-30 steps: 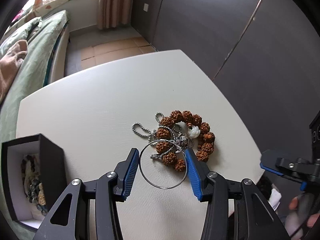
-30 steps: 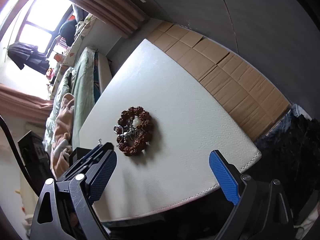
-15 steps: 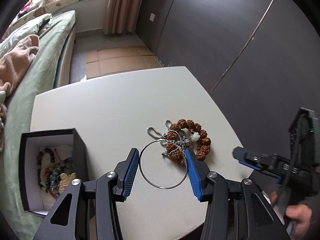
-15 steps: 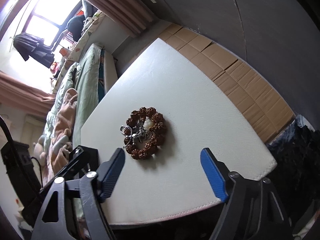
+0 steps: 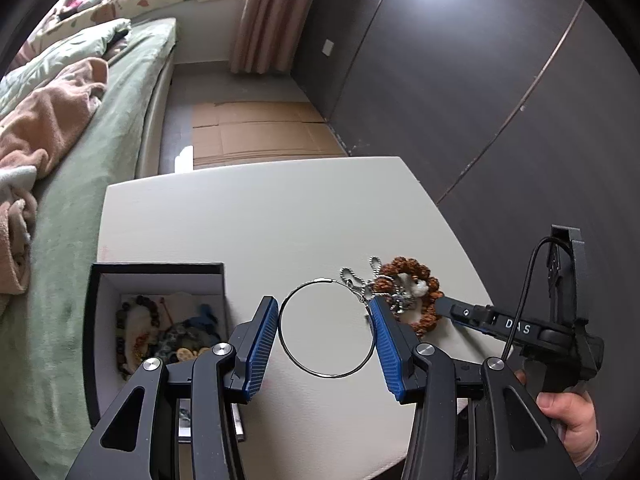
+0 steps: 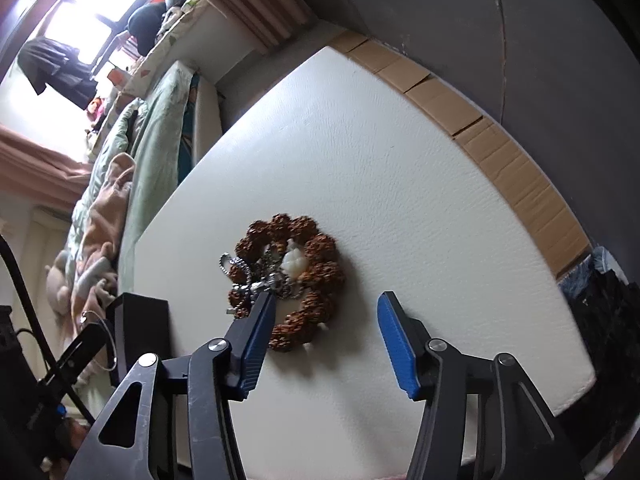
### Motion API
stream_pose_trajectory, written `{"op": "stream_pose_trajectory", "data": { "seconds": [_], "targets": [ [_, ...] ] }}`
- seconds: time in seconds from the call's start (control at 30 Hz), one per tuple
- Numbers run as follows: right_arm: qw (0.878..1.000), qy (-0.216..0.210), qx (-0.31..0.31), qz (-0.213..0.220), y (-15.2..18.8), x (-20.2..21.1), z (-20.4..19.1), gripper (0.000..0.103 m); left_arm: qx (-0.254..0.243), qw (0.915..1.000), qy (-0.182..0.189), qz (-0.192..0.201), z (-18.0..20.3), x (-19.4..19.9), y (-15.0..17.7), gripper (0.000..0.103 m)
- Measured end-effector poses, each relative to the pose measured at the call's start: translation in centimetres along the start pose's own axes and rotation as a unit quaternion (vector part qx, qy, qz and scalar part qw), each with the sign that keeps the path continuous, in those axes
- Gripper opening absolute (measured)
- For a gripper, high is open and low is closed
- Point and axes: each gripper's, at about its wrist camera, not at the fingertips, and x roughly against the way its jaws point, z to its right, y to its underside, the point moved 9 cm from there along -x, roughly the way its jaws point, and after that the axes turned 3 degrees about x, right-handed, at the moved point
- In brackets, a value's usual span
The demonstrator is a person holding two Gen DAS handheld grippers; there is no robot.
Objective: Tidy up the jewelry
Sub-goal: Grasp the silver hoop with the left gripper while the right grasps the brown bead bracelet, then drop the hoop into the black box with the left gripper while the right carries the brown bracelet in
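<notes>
My left gripper is shut on a thin metal hoop, its blue pads pressing the rim from both sides above the white table. A silver ball chain runs from the hoop's upper right to a brown bead bracelet with a white bead. In the right wrist view my right gripper hovers low over that bracelet, jaws closing. Its left finger covers the bracelet's lower left side, and the pads touch nothing. A black box with several bead bracelets inside stands to the left.
A bed with green and pink covers runs along the table's left side. Flattened cardboard lies on the floor beyond the table, and a dark wall is on the right. A hand grips the right tool at the table's near right corner.
The left gripper has carried the hoop left, off the bracelet and toward the box. The right gripper has narrowed its jaws and come closer to the bracelet.
</notes>
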Motion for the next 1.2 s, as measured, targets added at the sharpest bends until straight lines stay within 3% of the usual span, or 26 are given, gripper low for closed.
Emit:
{"op": "stream_pose_trajectory", "data": {
  "seconds": [0.3, 0.43, 0.53, 0.63, 0.7, 0.73, 0.83, 1.03, 1.2],
  "targets": [
    [0.991, 0.110, 0.073, 0.000, -0.4, -1.2, -1.5, 0.055, 0.006, 1.0000, 0.002, 0.000, -0.2, 0.0, -0.6, 0.049],
    [0.973, 0.193, 0.129, 0.001, 0.0, -1.3, -1.8, 0.038, 0.006, 1.0000, 0.003, -0.002, -0.2, 0.1, -0.3, 0.049],
    [0.967, 0.213, 0.142, 0.000, 0.2, -0.8, -1.4, 0.029, 0.002, 1.0000, 0.000, 0.001, -0.1, 0.5, -0.1, 0.049],
    [0.969, 0.207, 0.135, -0.004, 0.6, 0.0, -1.1, 0.029, 0.003, 1.0000, -0.003, 0.004, -0.3, 1.0, 0.1, 0.049],
    [0.977, 0.178, 0.119, 0.000, 0.7, 1.0, -0.9, 0.026, 0.007, 0.9999, -0.003, 0.007, -0.5, 1.4, 0.0, 0.049],
    [0.981, 0.159, 0.111, 0.007, 0.7, 1.8, -1.0, 0.020, 0.010, 0.9999, -0.003, 0.010, -0.7, 1.7, 0.0, 0.049],
    [0.988, 0.115, 0.099, 0.040, 0.4, 4.3, -1.4, 0.020, 0.014, 0.9998, 0.000, 0.017, -0.8, 2.3, 0.1, 0.049],
    [0.990, 0.052, 0.102, 0.083, 0.2, 7.5, -2.9, 0.020, 0.019, 0.9995, 0.003, 0.026, -1.0, 3.6, 0.2, 0.049],
    [0.986, 0.027, 0.120, 0.113, 1.0, 9.6, -4.7, 0.020, 0.022, 0.9991, 0.001, 0.035, -1.7, 4.7, 0.2, 0.049]
  ]
}}
